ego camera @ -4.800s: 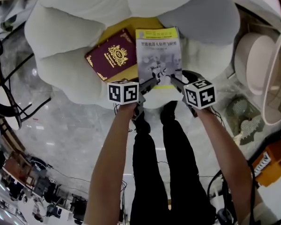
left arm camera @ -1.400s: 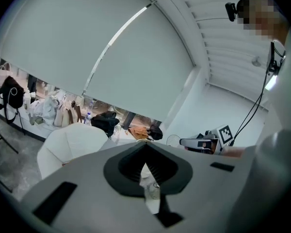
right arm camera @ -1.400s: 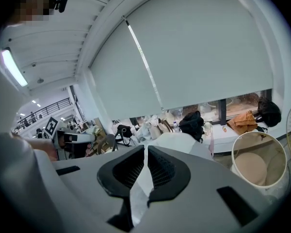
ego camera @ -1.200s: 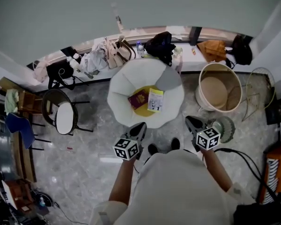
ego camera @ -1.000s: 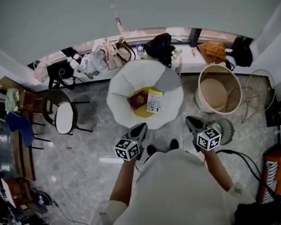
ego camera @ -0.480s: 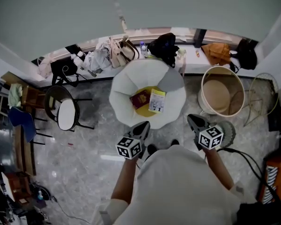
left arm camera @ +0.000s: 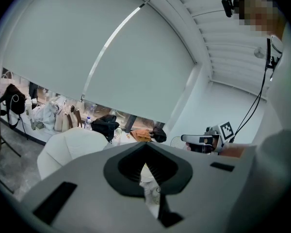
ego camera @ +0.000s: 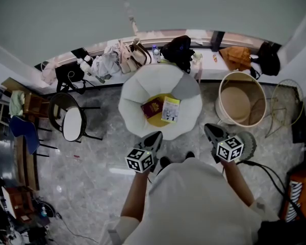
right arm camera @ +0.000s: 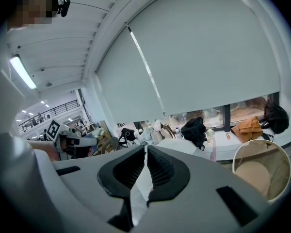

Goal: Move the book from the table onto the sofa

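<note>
The grey-and-yellow book (ego camera: 170, 109) lies on the yellow middle of the white petal-shaped sofa (ego camera: 137, 93), beside a maroon book (ego camera: 152, 107). Both grippers are held close to the person's body, well short of the sofa. My left gripper (ego camera: 155, 136) is shut with nothing in it, and its closed jaws (left arm camera: 145, 148) point over the sofa (left arm camera: 70, 142). My right gripper (ego camera: 209, 128) is shut and empty as well; in its own view the jaws (right arm camera: 145, 149) meet in a thin line. Each gripper view shows the other gripper (left arm camera: 203, 139) (right arm camera: 75, 142) off to the side.
A black chair with a white seat (ego camera: 71, 124) stands left of the sofa. A big round beige tub (ego camera: 239, 98) and a wire basket (ego camera: 283, 103) are to the right. Bags and clothes (ego camera: 122, 57) crowd the window ledge behind. The floor is grey marble.
Several seconds ago both grippers were at the grey book's near edge on the sofa; now they are drawn far back with the person upright. Over the last second nothing has visibly moved.
</note>
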{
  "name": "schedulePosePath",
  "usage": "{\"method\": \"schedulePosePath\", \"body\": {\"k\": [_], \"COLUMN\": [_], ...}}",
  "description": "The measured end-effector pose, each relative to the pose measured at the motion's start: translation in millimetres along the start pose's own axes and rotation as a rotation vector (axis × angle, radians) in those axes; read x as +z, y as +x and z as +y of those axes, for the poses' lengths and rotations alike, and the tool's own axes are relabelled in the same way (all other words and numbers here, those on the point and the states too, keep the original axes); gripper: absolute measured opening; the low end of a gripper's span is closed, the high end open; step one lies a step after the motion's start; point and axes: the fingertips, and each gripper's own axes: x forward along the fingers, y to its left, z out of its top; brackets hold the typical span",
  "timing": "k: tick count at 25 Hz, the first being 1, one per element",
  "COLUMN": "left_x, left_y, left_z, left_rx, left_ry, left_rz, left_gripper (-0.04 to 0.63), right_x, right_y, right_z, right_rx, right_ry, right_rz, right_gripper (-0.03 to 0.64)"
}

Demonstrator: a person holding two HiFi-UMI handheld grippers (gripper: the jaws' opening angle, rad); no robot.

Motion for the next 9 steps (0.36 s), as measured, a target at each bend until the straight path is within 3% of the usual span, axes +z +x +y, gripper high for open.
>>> {"method": "schedulePosePath", "body": {"k": [9], "left_x": [-0.2], "left_y": [0.6], "left_z": [-6.8], "left_rx": [-0.003], "left_ry": [0.006], "left_rz": [0.003], "left_gripper": [0.002], "right_x": [-0.7], "right_y": [-7.0], "right_z": [-0.7], "right_rx": [-0.002], "right_ry": [0.006], "right_rz": [-0.011], "right_gripper": [0.044]}}
